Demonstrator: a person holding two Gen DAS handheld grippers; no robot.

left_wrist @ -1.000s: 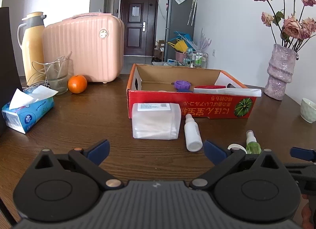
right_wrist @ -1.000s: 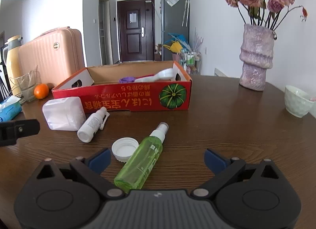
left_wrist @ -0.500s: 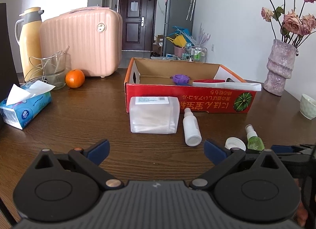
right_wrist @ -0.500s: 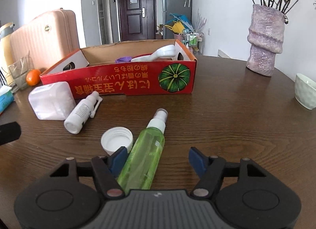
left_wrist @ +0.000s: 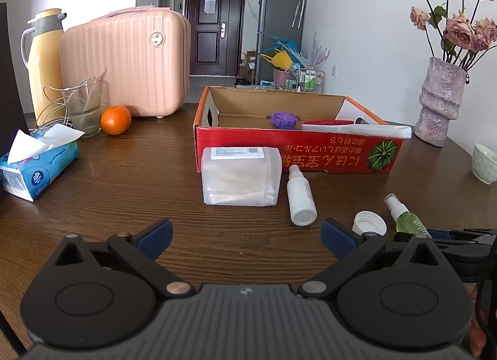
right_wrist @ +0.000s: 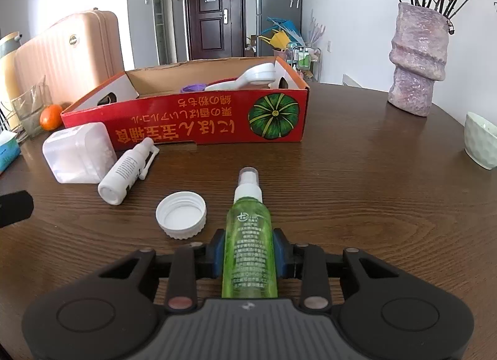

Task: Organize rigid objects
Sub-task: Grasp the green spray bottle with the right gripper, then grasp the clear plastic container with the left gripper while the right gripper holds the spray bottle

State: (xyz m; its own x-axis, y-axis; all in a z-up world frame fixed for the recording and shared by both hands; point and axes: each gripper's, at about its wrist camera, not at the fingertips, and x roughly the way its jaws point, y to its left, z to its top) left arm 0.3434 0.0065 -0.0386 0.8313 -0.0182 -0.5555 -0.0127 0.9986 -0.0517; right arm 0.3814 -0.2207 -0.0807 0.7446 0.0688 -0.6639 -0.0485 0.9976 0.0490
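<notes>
right gripper [right_wrist: 249, 259] clamped on green spray bottle [right_wrist: 249, 235], white cap [right_wrist: 181, 214] beside

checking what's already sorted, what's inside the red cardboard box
Inside the red cardboard box: a purple round lid and a white long-handled brush with a red face. The near wall hides the rest of the floor.

Two spray bottles: green one [right_wrist: 248, 245], white one [right_wrist: 125, 173]; one white cap [right_wrist: 181, 214], clear plastic container [left_wrist: 240, 176], red cardboard box [left_wrist: 295, 155], orange [left_wrist: 115, 120], tissue pack [left_wrist: 37, 167], vase [left_wrist: 441, 105], pale cup [right_wrist: 480, 144]
</notes>
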